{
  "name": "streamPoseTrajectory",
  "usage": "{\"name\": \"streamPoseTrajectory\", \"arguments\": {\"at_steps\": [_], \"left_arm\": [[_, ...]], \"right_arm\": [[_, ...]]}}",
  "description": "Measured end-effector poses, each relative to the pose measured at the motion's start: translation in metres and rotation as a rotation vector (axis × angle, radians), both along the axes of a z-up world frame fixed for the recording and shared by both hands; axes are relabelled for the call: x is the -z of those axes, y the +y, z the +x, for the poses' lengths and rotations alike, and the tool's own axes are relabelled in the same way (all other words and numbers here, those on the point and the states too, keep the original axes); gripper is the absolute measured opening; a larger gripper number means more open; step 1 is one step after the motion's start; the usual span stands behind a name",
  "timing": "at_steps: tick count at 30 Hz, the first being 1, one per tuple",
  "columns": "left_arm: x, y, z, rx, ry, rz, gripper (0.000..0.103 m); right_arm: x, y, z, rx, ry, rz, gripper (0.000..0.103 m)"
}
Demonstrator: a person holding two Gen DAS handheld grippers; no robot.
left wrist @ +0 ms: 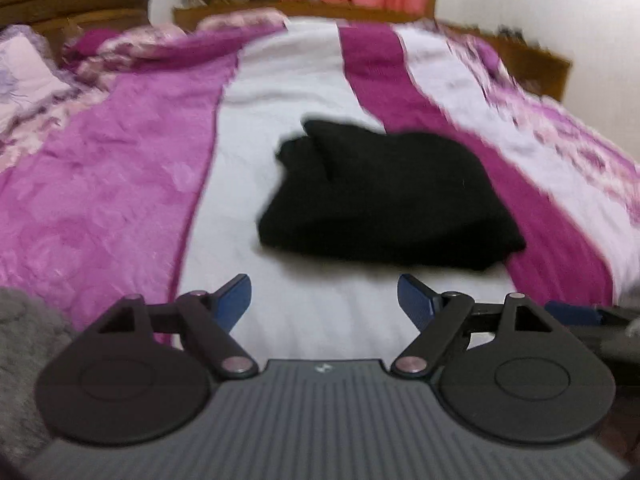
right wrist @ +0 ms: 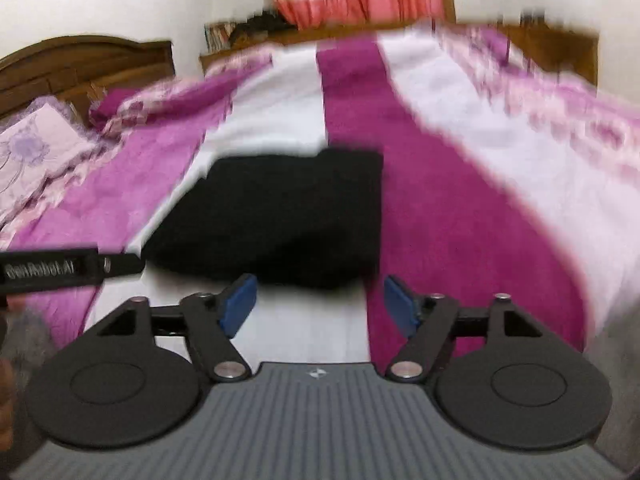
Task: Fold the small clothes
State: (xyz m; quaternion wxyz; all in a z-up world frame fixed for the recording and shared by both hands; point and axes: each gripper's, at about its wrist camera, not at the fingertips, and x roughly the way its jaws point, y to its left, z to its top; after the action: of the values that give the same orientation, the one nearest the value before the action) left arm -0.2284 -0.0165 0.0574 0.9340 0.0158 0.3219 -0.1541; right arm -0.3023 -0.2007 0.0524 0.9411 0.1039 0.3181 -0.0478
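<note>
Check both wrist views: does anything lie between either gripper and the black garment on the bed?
Nothing visible does. Only bare white bedspread separates the open left gripper from the black garment. The open right gripper also faces the garment's near edge, with nothing between.

A bed (left wrist: 120, 200) in a purple-and-white striped cover carries a folded black garment (left wrist: 384, 196) at centre, a pillow (left wrist: 24, 76) at ten o'clock.

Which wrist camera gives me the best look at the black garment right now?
The left wrist view: the whole black garment lies unobstructed on the bedspread, ahead of the open left gripper. In the right wrist view it is blurrier, with its near edge partly behind the right gripper pad.
</note>
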Motion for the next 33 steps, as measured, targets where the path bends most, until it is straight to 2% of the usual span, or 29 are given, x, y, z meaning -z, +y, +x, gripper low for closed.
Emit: {"name": "streamPoseTrajectory", "arguments": {"at_steps": [1,2,5,9,16,26,33], "left_arm": [[0.005,0.000,0.004,0.006,0.013,-0.007,0.081],[0.011,0.003,0.007,0.017,0.024,-0.015,0.081],[0.020,0.007,0.020,-0.005,0.078,-0.013,0.081],[0.027,0.007,0.023,-0.028,0.065,0.024,0.081],[0.031,0.001,0.020,0.014,0.048,0.049,0.081],[0.034,-0.006,0.017,0.050,0.043,0.068,0.081],[0.032,-0.001,0.019,0.040,0.045,0.046,0.082]], "right_arm": [[0.002,-0.003,0.001,0.008,0.041,0.020,0.079],[0.001,-0.008,0.001,0.013,0.039,0.043,0.079],[-0.001,-0.010,-0.002,0.069,-0.009,0.012,0.088],[0.008,-0.009,0.003,0.058,0.032,0.029,0.093],[0.015,0.005,0.018,0.027,0.046,-0.057,0.097],[0.017,0.005,0.024,0.030,0.055,-0.083,0.100],[0.020,0.009,0.027,0.011,0.066,-0.096,0.101]]}}
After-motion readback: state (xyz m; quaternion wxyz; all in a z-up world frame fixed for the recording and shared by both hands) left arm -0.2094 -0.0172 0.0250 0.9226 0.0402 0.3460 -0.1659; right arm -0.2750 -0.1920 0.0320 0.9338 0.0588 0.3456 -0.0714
